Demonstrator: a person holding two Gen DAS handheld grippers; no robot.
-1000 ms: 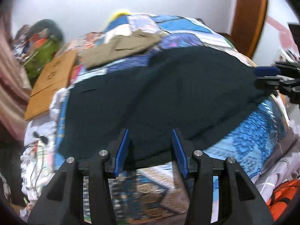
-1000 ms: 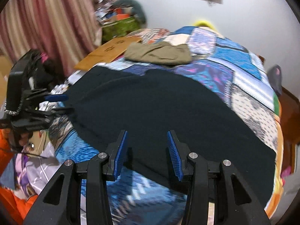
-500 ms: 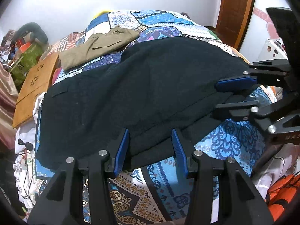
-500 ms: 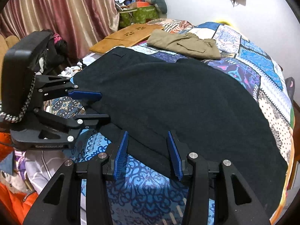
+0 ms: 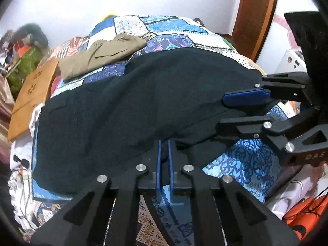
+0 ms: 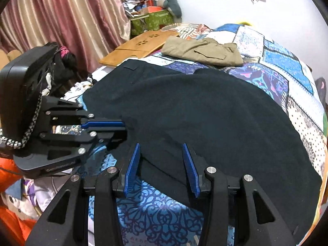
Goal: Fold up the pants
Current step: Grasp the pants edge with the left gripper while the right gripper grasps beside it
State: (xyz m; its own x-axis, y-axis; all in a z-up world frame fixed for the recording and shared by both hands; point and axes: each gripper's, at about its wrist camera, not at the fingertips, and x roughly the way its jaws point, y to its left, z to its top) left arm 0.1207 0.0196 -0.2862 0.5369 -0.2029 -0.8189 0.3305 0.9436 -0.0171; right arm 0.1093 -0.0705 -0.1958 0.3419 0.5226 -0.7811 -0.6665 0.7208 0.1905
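Observation:
Black pants [image 5: 143,102] [image 6: 205,112] lie spread across a patchwork quilt [image 5: 246,160] on a bed. My left gripper [image 5: 163,143] is shut on the near hem of the pants, and dark cloth is pinched between its blue pads. In the right wrist view the left gripper [image 6: 123,129] bites the same edge from the left. My right gripper [image 6: 161,145] stands open astride the hem further right, with cloth between its fingers but not clamped. From the left wrist view the right gripper [image 5: 222,111] has one finger over the cloth and one under it.
Folded khaki pants [image 5: 106,53] [image 6: 203,51] rest at the far end of the bed. A wooden board [image 5: 30,94] [image 6: 141,45] leans off the left side. Cluttered cloth and an orange item [image 5: 303,215] lie by the near edge. A striped curtain [image 6: 61,20] hangs to the left.
The left gripper's jaws have gone from wide apart to shut on the hem of the pants. Both grippers came forward onto that edge. The right gripper's jaws kept their gap.

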